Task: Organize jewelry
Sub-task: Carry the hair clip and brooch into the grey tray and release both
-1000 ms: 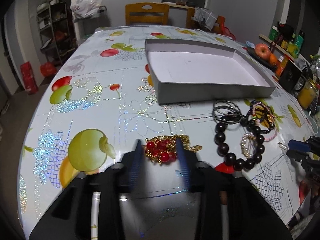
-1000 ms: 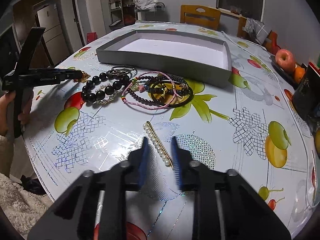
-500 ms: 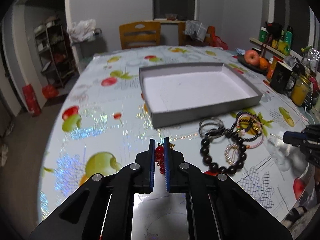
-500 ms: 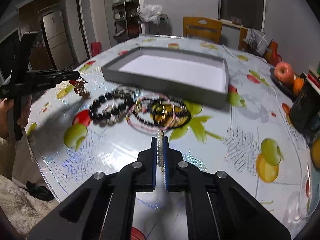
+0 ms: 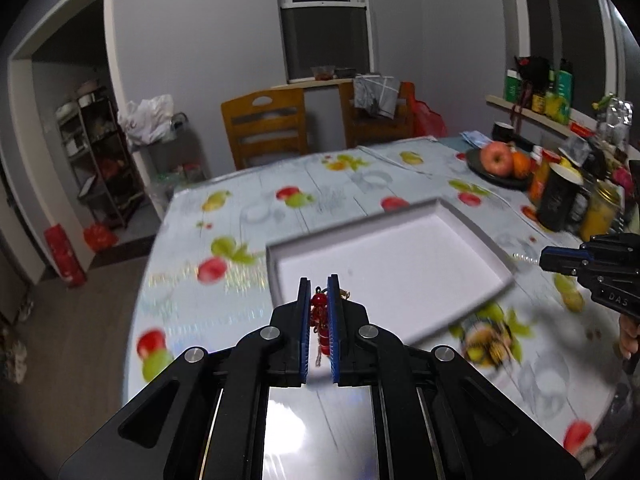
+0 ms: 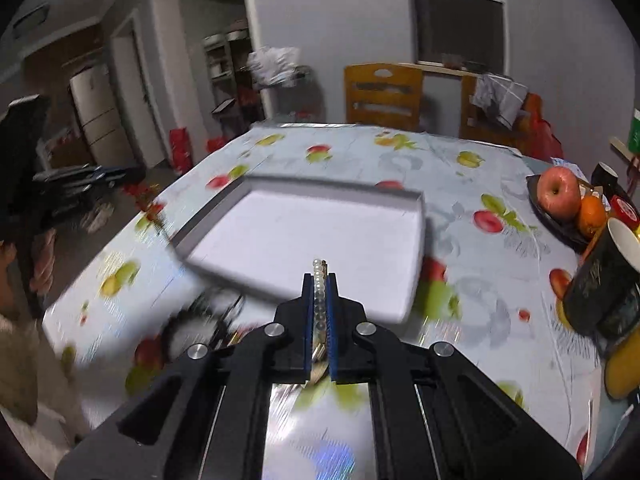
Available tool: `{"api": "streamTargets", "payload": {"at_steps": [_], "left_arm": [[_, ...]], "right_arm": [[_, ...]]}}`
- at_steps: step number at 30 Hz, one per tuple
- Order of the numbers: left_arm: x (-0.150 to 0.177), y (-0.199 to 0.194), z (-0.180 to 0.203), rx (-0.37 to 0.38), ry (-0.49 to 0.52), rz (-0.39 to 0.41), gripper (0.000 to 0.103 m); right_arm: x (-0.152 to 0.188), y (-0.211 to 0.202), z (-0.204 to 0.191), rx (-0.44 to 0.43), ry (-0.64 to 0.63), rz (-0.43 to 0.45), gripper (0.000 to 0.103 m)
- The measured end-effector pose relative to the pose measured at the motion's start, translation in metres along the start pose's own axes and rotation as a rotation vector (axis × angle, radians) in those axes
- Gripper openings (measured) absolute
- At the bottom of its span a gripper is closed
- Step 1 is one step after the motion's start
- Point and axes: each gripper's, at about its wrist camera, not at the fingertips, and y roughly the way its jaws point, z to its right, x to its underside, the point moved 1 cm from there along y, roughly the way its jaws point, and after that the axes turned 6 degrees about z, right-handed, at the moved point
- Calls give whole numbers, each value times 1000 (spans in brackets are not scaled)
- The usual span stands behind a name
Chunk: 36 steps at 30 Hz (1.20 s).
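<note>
Fingers clamped on both sides: your left gripper (image 5: 319, 304) holds the red brooch (image 5: 319, 316), your right gripper (image 6: 319, 300) the pearl clip (image 6: 319, 292), lengthwise; the tray (image 5: 472, 220) lies directly ahead of each.

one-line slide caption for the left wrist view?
Left claw shut on red brooch, above the grey tray's near corner.

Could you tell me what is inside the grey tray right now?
The tray shows only its bare white floor; no jewelry lies in it. The near edge is hidden behind the right gripper and its pearl clip.
</note>
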Motion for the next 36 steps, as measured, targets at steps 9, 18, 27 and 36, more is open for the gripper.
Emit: {"api": "streamTargets", "payload": {"at_steps": [9,18,27,36], "left_arm": [[-24,97,-2,-30,-39,-35,9],[4,153,-19,-78,-79,-139,9],[26,158,-39,-88,-175,-162,16],[32,151,-26,-67,-147,-116,63]], "right_arm": [[-37,94,56,168,153,-2,5],[-22,146,71,181,188,-84,5],[-12,158,65,191,156,-109,5],[-8,152,61,212,122,-76,8]]}}
